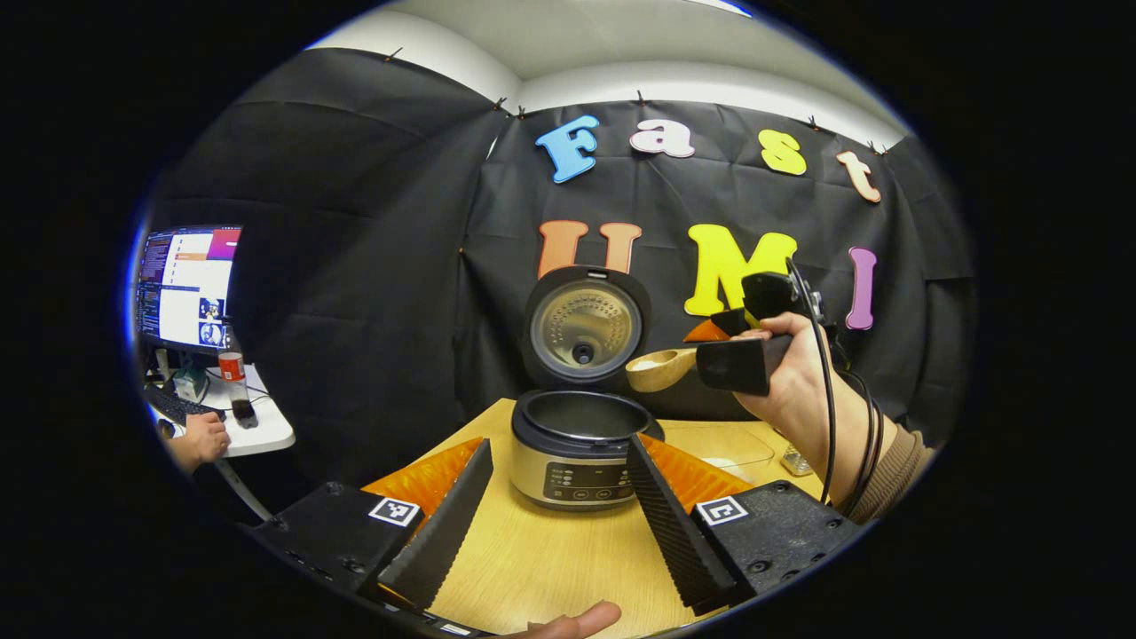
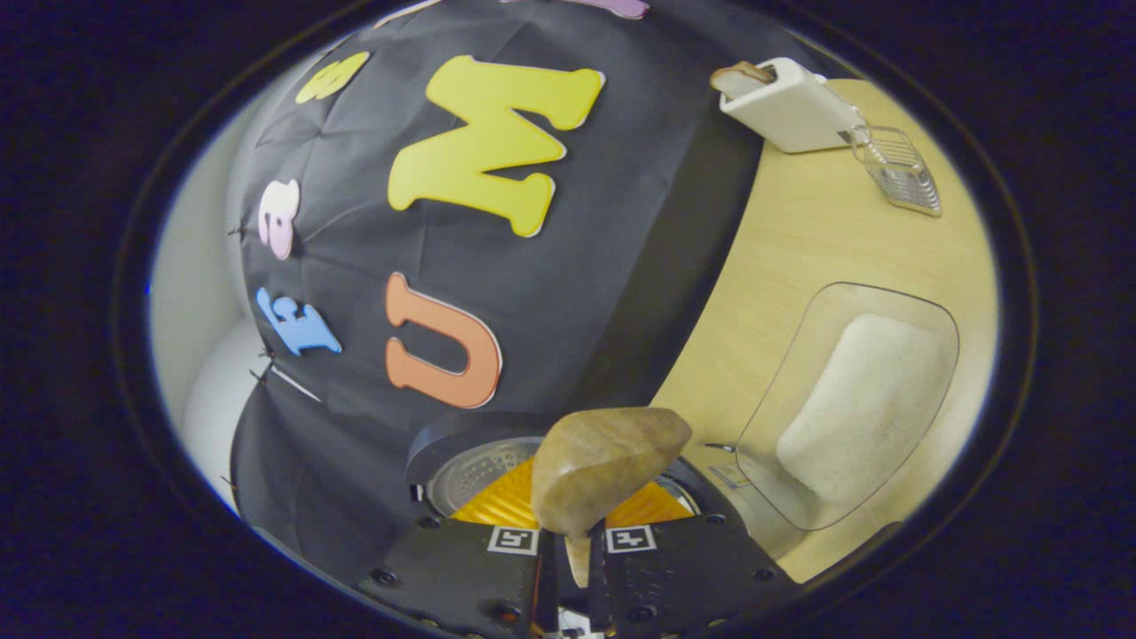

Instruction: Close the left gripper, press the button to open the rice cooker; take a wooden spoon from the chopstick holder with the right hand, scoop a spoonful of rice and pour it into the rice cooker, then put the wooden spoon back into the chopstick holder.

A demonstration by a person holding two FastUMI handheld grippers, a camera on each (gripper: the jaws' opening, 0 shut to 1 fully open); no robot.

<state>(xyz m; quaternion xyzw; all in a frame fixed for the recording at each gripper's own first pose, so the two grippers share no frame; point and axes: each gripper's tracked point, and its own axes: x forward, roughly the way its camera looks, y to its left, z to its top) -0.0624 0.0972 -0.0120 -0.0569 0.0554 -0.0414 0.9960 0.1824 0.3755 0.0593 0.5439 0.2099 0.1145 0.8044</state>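
The rice cooker (image 1: 572,453) stands on the wooden table with its lid (image 1: 584,328) raised and the dark pot showing. My left gripper (image 1: 559,442) is open in front of it, one finger on each side of its body. In the left gripper view a hand holds my right gripper (image 1: 723,351) up and to the right of the pot, level with the lid. It is shut on the handle of the wooden spoon (image 1: 661,368), whose bowl carries white rice. In the right gripper view the spoon (image 2: 603,470) sticks out from my right gripper (image 2: 577,550) towards the lid (image 2: 475,475).
A clear tub of rice (image 2: 861,408) lies on the table right of the cooker. The white chopstick holder (image 2: 790,106) and a small clear rack (image 2: 901,169) stand farther off. At far left are a monitor (image 1: 186,284), a bottle (image 1: 232,377) and a person's hand (image 1: 200,439).
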